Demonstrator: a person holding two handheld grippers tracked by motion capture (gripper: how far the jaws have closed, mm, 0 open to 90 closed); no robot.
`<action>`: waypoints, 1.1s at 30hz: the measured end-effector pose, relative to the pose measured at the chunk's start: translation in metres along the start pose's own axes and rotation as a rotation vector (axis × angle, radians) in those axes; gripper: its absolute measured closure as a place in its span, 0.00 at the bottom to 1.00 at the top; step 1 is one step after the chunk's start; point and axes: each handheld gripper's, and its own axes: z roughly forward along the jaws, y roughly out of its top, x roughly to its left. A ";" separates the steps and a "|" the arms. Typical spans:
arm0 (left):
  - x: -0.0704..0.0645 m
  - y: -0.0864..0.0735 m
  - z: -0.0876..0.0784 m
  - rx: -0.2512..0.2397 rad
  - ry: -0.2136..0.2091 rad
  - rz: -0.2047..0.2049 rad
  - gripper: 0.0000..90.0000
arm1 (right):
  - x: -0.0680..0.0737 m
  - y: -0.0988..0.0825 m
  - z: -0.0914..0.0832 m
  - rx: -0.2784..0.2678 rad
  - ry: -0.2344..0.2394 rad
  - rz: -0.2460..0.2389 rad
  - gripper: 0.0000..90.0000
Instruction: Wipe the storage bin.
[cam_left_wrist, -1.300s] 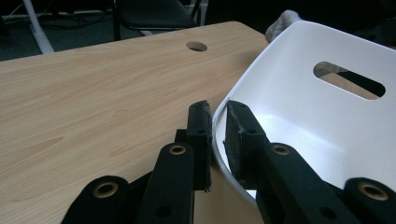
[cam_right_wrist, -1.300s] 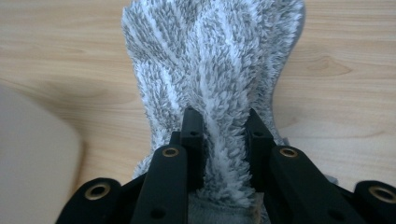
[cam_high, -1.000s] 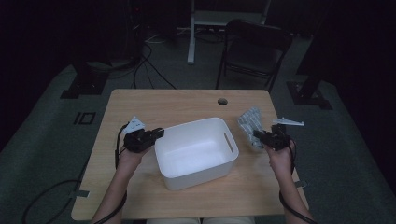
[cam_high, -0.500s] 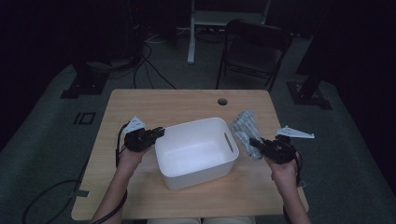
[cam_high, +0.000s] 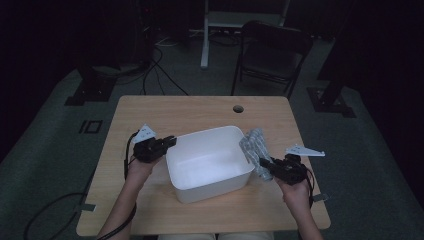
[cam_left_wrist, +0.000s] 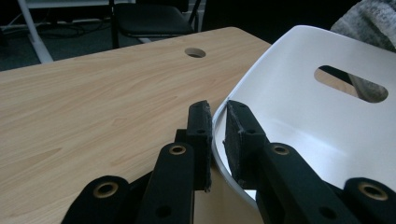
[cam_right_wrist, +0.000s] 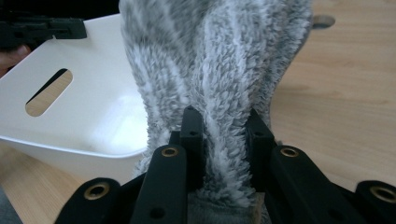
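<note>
A: Start at the left. What is the left gripper (cam_high: 169, 142) doing?

B: It sits at the left edge of the white tub (cam_high: 210, 165), near the middle of the worktop (cam_high: 165, 112). In the left gripper view its fingers (cam_left_wrist: 200, 126) are drawn close together and pinch the tub's thin rim (cam_left_wrist: 219, 140), one pad outside the wall, the other inside.

A: So there is a gap between them?

B: Only a narrow one, and the rim sits in it. The pads press against the plastic on both sides.

A: And the tub itself?

B: It stands upright on the worktop between the two hands, with a slot handle (cam_left_wrist: 351, 84) cut into its far wall. Its inside looks bare white in the high view.

A: Now the right side.

B: The right gripper (cam_high: 265, 165) is just beside the tub's right wall. It grips a fluffy grey cloth (cam_high: 254, 150) that stretches away from the gripper along that wall, over the worktop.

A: How are those fingers set?

B: In the right gripper view the fingers (cam_right_wrist: 192, 135) are partly closed and squeeze a fold of the cloth (cam_right_wrist: 219, 70) between them. The pile bulges out above and around the pads, so the hold looks firm.

A: Is the cloth inside the tub?

B: No. It lies outside, touching or nearly touching the right wall; I cannot tell which.
</note>
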 end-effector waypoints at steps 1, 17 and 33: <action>0.000 0.000 0.000 0.003 0.004 0.003 0.89 | -0.001 -0.001 0.001 0.000 0.001 0.009 0.83; -0.002 0.001 0.003 0.002 0.016 0.002 0.89 | -0.008 -0.018 0.026 0.087 -0.004 0.055 0.85; -0.001 -0.001 0.003 -0.014 0.009 -0.013 0.89 | -0.004 0.010 0.025 0.038 -0.016 0.010 0.85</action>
